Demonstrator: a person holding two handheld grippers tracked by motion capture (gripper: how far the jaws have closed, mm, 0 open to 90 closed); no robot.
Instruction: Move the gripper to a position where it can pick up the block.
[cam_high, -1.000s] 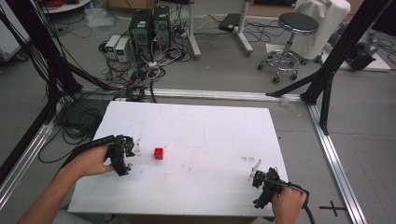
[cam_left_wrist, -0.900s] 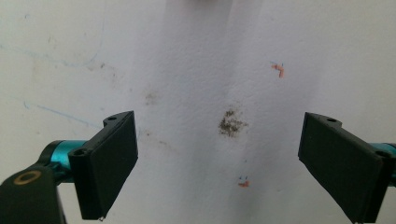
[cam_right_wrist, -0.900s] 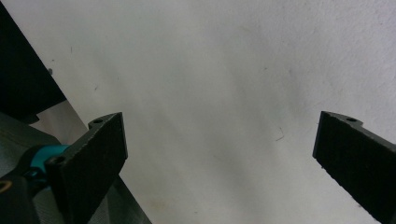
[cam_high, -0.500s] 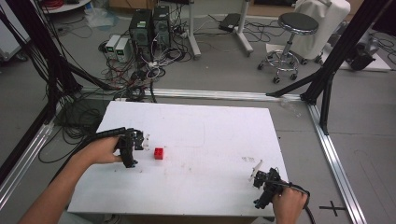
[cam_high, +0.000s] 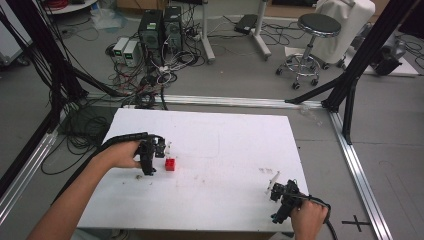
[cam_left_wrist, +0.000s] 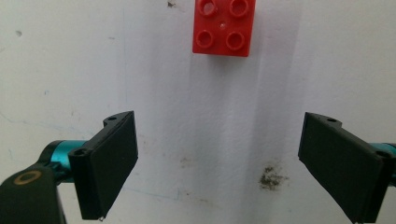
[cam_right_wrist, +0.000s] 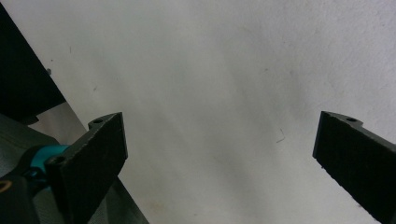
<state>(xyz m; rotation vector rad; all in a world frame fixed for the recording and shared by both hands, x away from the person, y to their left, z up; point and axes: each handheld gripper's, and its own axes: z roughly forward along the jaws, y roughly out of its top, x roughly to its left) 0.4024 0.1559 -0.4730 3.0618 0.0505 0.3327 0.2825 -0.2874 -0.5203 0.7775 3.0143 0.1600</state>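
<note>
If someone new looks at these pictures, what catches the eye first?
First, the small red brick, the single spot of colour on the white table, left of centre. The left gripper is just short of it, jaws wide open. The right gripper sits at the near right corner, also open.

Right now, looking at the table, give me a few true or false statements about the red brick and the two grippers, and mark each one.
1. The red brick lies ahead of the left gripper, not between its jaws. True.
2. The left gripper's jaws are shut. False: they stand wide apart.
3. The brick has four studs on top. True.
4. The right gripper holds the brick. False: its jaws are open over the bare white table.
5. The brick is blue. False: red.
</note>
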